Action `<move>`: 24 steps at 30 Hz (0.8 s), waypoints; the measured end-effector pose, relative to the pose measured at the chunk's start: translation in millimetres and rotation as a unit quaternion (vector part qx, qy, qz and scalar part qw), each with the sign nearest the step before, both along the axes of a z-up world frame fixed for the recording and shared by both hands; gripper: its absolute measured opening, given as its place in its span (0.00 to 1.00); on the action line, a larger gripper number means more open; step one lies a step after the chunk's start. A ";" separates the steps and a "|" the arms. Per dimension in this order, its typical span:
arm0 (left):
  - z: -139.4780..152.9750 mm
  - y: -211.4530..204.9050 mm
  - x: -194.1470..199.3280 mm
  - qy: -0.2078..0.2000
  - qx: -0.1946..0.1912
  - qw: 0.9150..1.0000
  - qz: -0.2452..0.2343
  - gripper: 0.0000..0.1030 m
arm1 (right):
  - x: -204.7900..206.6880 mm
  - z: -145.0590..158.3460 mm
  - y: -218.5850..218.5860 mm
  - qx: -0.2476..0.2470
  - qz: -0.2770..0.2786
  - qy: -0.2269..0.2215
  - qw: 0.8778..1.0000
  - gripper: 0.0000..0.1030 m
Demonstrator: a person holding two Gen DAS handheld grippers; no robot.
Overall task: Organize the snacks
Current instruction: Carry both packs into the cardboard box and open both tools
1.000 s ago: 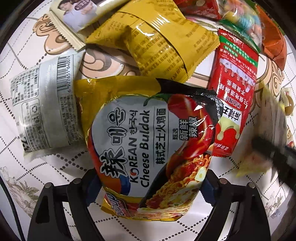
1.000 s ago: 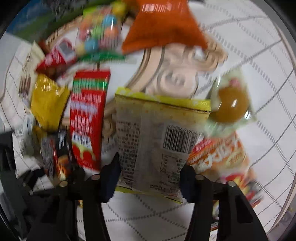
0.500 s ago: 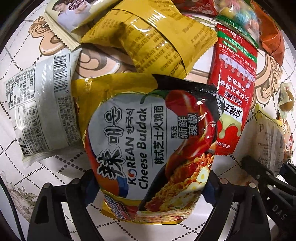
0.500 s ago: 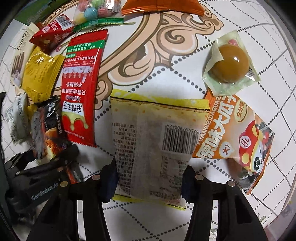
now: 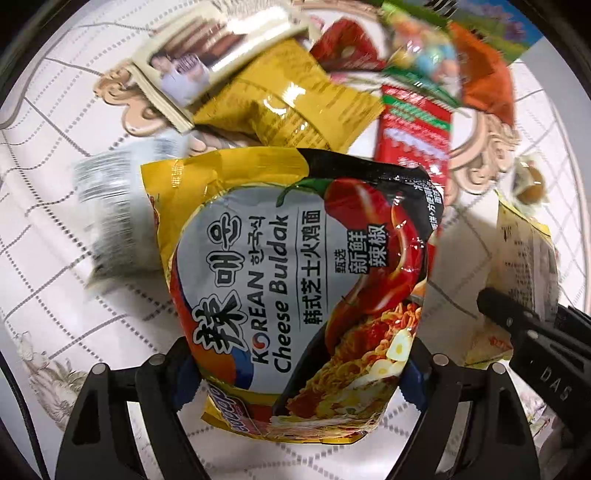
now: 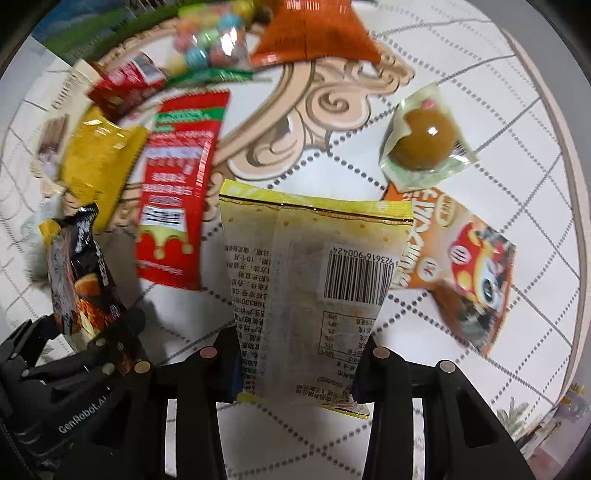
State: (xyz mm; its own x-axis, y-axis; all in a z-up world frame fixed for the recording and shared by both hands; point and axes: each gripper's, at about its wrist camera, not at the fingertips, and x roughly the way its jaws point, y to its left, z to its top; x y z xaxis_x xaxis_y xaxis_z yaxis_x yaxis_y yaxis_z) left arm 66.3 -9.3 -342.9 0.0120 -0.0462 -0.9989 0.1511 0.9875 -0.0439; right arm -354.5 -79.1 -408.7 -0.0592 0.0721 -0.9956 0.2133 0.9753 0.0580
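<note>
A Korean Cheese Buldak noodle packet [image 5: 295, 266] hangs between the fingers of my left gripper [image 5: 299, 369], clear of the tablecloth. The jaws are closing on its lower sides and the pads press it. My right gripper [image 6: 299, 358] is shut on the bottom of a pale yellow packet with a barcode [image 6: 314, 277], which it pinches narrow. The two grippers are side by side: the right one shows at the right edge of the left wrist view [image 5: 535, 350], and the left one with its noodle packet [image 6: 77, 280] shows at the lower left of the right wrist view.
On the white quilted tablecloth [image 6: 461, 66] lie a long red packet [image 5: 413, 147], a gold packet [image 5: 288, 107], a silver packet [image 5: 114, 221], an orange packet [image 6: 314, 33], a bag of coloured sweets [image 6: 210, 44], a wrapped brown ball [image 6: 424, 140] and an orange cartoon packet [image 6: 469, 258].
Both grippers have shifted with their packets, so the snacks on the table now blur. The right fingers have drawn closer together on the yellow packet. The noodle packet now sits clear of the cloth.
</note>
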 end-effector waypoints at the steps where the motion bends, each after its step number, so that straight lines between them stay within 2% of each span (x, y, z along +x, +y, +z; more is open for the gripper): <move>1: 0.7 0.7 -1.3 -0.003 -0.004 1.000 -0.004 0.82 | -1.4 6.4 2.9 0.003 -0.001 -0.006 1.000 0.42; 7: 3.8 2.7 8.9 -0.033 -0.022 0.999 -0.015 0.82 | -5.2 56.4 17.6 0.040 -0.004 -0.050 0.998 0.42; 10: 32.6 6.1 -6.7 -0.047 -0.043 0.998 -0.009 0.82 | 1.9 90.8 13.9 0.059 0.003 -0.071 0.996 0.42; 14: 74.3 6.2 -15.8 -0.079 -0.061 0.995 0.002 0.82 | 41.9 140.9 -19.8 0.082 0.016 -0.106 0.991 0.42; 18: 102.3 7.5 -20.3 -0.095 -0.074 0.993 0.016 0.82 | 96.7 183.5 -43.8 0.106 0.021 -0.141 0.984 0.42; 20: 115.0 7.8 -18.9 -0.108 -0.076 0.991 0.022 0.82 | 140.0 194.9 -51.9 0.106 0.026 -0.161 0.981 0.42; 24: 116.7 10.8 -15.3 -0.112 -0.068 0.991 0.027 0.82 | 218.8 204.6 -69.2 0.099 0.038 -0.180 0.978 0.42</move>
